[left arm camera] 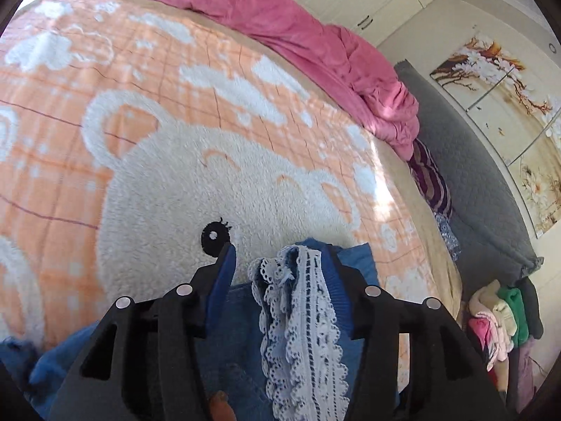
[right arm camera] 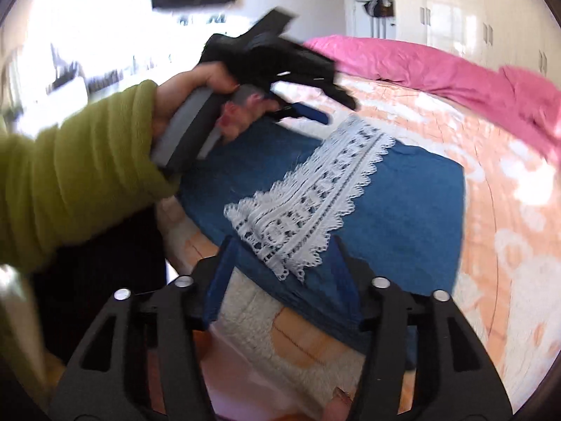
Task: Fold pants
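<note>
The blue denim pants (right arm camera: 403, 196) with a strip of white lace trim (right arm camera: 312, 196) lie folded into a broad rectangle on the fuzzy orange-and-white bear-print blanket (left arm camera: 140, 140) that covers the bed. The left gripper (left arm camera: 280, 256) of black plastic with blue pads stands with its jaws parted; bunched lace and denim lie between the fingers in the left wrist view, and the pads do not press on the cloth. In the right wrist view a hand (right arm camera: 210, 94) in a green knitted sleeve (right arm camera: 77, 165) holds that gripper just above the far edge of the pants. The right gripper (right arm camera: 284, 249) is also open, its fingers astride the near corner of the pants without pinching it. A crumpled pink quilt (left arm camera: 298, 31) lies along the far side of the bed
</note>
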Demonstrator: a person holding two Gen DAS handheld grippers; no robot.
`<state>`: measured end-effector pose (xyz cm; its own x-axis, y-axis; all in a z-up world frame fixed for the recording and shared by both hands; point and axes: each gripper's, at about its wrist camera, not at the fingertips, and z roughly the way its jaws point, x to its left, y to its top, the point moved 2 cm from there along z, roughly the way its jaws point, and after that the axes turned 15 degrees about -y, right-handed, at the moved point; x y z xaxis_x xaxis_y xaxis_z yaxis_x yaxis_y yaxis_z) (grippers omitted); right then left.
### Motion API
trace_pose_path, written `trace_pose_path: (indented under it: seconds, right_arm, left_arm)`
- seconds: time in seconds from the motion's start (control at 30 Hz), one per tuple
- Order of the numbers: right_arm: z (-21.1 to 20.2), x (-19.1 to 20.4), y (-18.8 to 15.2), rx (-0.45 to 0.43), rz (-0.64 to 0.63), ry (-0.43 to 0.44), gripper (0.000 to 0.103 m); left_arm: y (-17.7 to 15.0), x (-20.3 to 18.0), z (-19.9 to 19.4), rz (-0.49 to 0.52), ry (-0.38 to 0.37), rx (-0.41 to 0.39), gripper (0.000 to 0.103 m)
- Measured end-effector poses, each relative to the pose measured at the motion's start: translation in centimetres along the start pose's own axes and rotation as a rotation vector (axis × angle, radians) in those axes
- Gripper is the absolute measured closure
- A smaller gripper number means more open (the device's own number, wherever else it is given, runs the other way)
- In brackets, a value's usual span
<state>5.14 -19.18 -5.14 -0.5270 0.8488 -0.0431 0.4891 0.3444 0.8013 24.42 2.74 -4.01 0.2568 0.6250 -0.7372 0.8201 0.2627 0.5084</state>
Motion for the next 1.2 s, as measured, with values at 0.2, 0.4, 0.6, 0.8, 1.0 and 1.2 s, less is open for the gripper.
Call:
trace_pose_path:
  seconds: [0.2, 0.4, 0.6, 0.8, 1.0, 1.2]
  right_arm:
    - [-0.9, -5.1, -0.3, 0.028, 0.194, -0.1, 0.055]
    - [-0.7, -8.0, -1.8, 0.07, 0.342, -0.137, 0.055]
    - [-0.1, -9.2, -2.7, 0.094, 0.384, -0.147, 0.054]
    - [0.4, -8.6, -2.9, 0.127, 0.356, -0.155, 0.048]
    - [1.2, -7.7, -3.2, 0.164, 0.314, -0.17, 0.048]
    - [1.6, -7.7, -3.6, 0.188, 0.321, -0.165, 0.048]
  left_arm:
    - [-3.8, -2.2, -3.7, 0.053, 0.081, -0.016, 0.046]
    - [-8.6, -2.9, -4.7, -0.008, 0.077, 0.038, 0.046]
    - [-12.1, -3.4, -5.3, -0.062, 0.066, 0.08, 0.046]
    - [-14.6, -3.7, -4.8, -0.116, 0.054, 0.123, 0.046]
    - [-15.6, -3.7, -2.9, -0.156, 0.052, 0.124, 0.048]
    - [-16.5, -4.4, -2.8, -0.115, 0.082, 0.133, 0.08]
